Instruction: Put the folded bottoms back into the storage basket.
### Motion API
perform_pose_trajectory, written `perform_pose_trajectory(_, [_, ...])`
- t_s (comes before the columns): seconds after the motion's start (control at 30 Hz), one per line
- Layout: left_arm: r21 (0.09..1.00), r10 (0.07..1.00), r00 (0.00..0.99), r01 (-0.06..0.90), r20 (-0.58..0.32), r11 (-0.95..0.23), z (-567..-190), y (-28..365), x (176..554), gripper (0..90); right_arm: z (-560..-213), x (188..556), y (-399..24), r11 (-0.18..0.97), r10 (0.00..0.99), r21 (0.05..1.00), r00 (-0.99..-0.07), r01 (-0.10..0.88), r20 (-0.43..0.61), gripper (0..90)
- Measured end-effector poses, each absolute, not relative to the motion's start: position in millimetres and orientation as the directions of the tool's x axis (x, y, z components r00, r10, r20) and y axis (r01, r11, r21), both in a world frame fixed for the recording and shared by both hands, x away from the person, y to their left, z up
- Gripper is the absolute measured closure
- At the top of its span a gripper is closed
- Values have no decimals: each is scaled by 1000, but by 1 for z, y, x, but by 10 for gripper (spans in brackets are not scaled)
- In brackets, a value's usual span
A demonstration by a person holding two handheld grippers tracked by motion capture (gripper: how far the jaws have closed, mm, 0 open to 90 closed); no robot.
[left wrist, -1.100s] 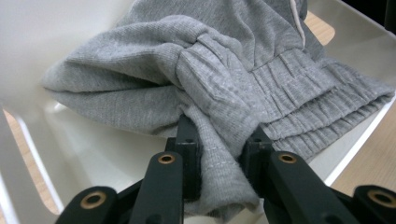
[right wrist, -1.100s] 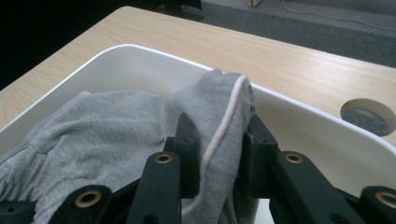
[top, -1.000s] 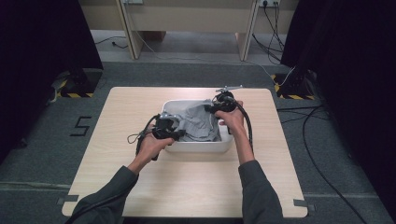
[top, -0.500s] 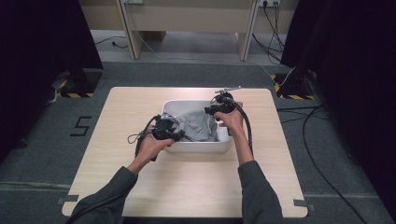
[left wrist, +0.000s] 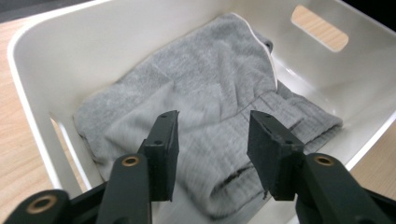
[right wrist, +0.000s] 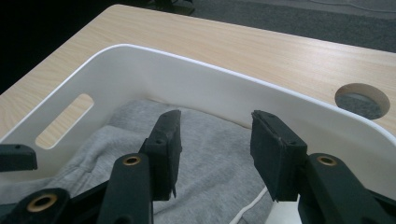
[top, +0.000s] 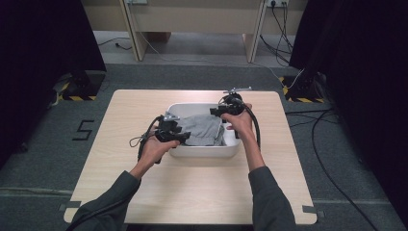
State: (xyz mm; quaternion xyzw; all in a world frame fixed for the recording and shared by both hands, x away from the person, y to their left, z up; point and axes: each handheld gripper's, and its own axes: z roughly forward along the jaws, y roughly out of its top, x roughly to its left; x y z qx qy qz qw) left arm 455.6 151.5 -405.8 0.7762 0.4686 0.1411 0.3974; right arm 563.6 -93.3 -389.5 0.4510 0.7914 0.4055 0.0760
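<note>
Trouble is likely if only a thin fold of the grey sweatpants (left wrist: 210,107) is pinched: both released hand-held grippers (left wrist: 212,140) (right wrist: 215,140) hang over the white bin (top: 202,150), and the pants can be dropped.

1. Light wood table (top: 144,178) stands on grey carpet (top: 43,159).
2. Black curtains (top: 43,43) hang at both sides of the room.
3. Pale wooden furniture legs (top: 132,29) stand beyond the table's far edge.
4. Black cables (top: 332,159) trail across the floor right of the table.
5. A "5" mark (top: 84,130) sits on the carpet left of the table.
6. Yellow-black striped tape (top: 72,96) lies near both far corners.
</note>
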Motion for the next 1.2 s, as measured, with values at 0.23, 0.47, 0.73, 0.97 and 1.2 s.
perform_pose_trajectory(0.23, [766, 831, 536, 594, -151, -245, -396, 155, 448, 502, -378, 552, -92, 273, 753, 733, -612, 623, 241, 523])
perform_pose_trajectory(0.47, [773, 824, 537, 595, -181, -218, -390, 164, 437, 402, -373, 536, -101, 281, 736, 748, -636, 601, 235, 497])
perform_pose_trajectory(0.73, [776, 803, 556, 597, -215, -206, -390, 171, 434, 343, -369, 526, -115, 267, 728, 762, -642, 590, 242, 490])
perform_pose_trajectory(0.97, [778, 796, 567, 591, -212, -214, -391, 176, 428, 316, -365, 515, -123, 270, 721, 771, -652, 577, 235, 473])
perform_pose_trajectory(1.2, [783, 806, 553, 589, -210, -201, -389, 181, 423, 265, -365, 506, -130, 270, 715, 779, -659, 566, 232, 453])
